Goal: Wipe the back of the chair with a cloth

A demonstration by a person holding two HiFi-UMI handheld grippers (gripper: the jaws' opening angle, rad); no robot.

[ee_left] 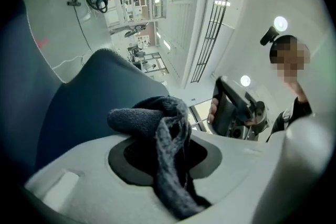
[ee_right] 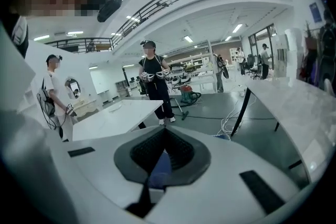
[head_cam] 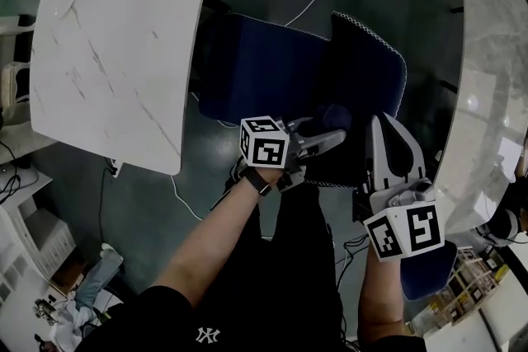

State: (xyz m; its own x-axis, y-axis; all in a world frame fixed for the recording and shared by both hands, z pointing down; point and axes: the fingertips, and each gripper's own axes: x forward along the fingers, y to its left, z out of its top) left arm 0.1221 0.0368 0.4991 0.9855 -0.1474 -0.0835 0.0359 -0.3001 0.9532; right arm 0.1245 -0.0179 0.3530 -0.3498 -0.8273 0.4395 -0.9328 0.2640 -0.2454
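Over the chair [head_cam: 280,62] back, left gripper [head_cam: 328,138] is clamped on the dark cloth [head_cam: 337,116]; right gripper [head_cam: 384,129] is closed beside it, apparently empty. Wipe step looks just at its start. Next move calls for pressing the cloth flat on the backrest and sweeping across.

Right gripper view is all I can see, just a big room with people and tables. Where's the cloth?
Observer: The dark cloth is pinched in the left gripper.
Operator: Is it wiping the chair?
Observer: In the head view it sits close over the blue chair, but I can't tell if it touches.
Operator: And where's my gripper?
Observer: The right gripper is just to the right of the left one, by the chair's right side.
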